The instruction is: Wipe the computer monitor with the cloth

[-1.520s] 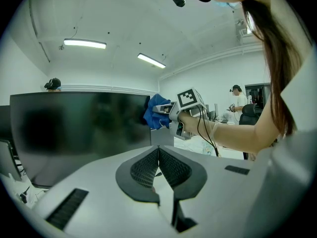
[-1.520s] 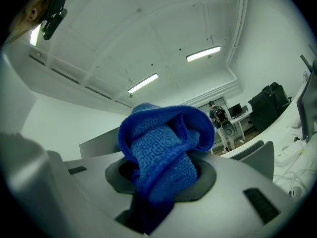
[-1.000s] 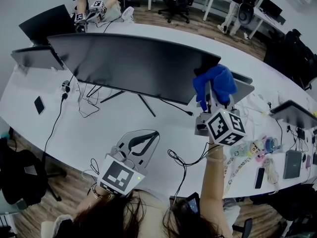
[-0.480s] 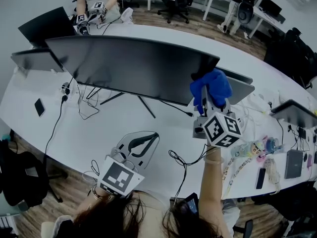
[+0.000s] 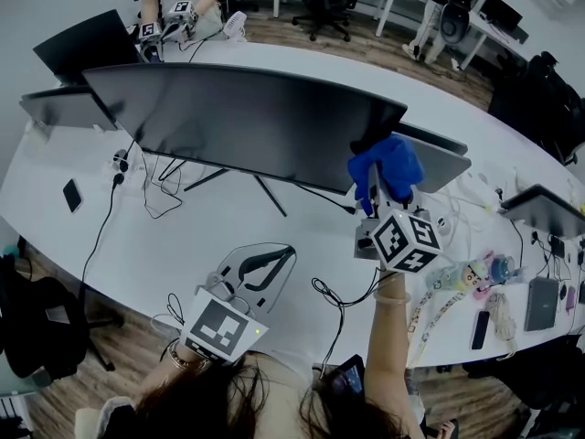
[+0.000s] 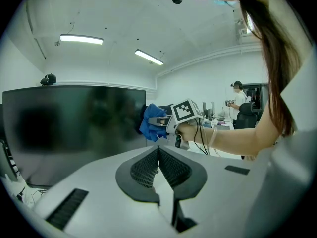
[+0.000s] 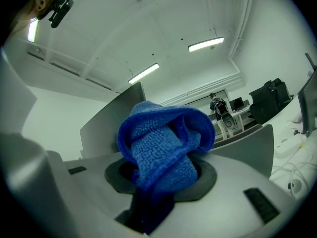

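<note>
A wide curved dark monitor [image 5: 247, 117] stands on the white desk [image 5: 183, 236]. My right gripper [image 5: 377, 190] is shut on a bunched blue cloth [image 5: 384, 163] held against the monitor's lower right corner. In the right gripper view the blue cloth [image 7: 166, 145] fills the jaws and hides most of the monitor [image 7: 111, 120]. My left gripper [image 5: 258, 265] hovers low over the desk in front of the monitor, jaws shut on nothing. The left gripper view shows the left gripper [image 6: 158, 151], the monitor [image 6: 74, 125] and the cloth [image 6: 150, 122] at its right edge.
Cables [image 5: 160, 186] trail on the desk under the monitor's stand [image 5: 265, 190]. A phone [image 5: 72, 193] lies at the left, other monitors [image 5: 69, 108] and a laptop [image 5: 87, 39] behind. Small items [image 5: 475, 273] clutter the right. Another person with grippers [image 5: 169, 21] stands across the desk.
The right gripper with the cloth has slid slightly left and down along the monitor's right edge. The left gripper has stayed put.
</note>
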### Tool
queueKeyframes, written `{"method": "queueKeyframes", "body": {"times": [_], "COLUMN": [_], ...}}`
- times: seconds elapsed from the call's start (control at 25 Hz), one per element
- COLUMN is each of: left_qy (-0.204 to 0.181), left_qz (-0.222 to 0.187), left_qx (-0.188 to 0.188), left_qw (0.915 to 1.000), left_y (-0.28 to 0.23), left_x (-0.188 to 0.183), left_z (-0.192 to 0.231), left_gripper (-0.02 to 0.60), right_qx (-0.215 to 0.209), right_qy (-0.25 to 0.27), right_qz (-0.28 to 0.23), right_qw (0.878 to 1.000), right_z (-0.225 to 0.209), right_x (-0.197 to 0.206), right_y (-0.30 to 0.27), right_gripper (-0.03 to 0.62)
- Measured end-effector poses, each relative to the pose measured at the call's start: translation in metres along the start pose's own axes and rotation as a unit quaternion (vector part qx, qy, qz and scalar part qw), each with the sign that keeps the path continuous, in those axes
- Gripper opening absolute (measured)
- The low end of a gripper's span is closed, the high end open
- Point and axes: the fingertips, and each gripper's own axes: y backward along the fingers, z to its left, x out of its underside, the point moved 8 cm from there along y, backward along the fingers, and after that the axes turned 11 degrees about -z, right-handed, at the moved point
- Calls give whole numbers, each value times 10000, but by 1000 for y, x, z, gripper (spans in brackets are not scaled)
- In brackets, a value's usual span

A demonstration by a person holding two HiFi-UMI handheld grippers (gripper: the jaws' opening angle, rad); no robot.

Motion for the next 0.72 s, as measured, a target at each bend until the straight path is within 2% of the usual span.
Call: {"method": "queueKeyframes", "body": {"times": [0.2,0.36,0.72], "left_qy": [311,134,116], "left_qz": [-70,-3,12], "left_qx": [-115,-37,-54], "left_qw": [9994,9999,9999], "left_y": [0,-1,-2], "left_x": [0,1,1], "left_z": [-2,-2,-1], "left_gripper": [9,9,9], "right_qx": [4,10,-2], "right_qy": [-25,-52,-147], "right_qz": [85,175,333], "right_qw": [10000,9998,9993], "right_z": [-3,-5,-9], "right_x": [8,14,28], "right_y": [1,1,2], "right_gripper": [143,143,143]}}
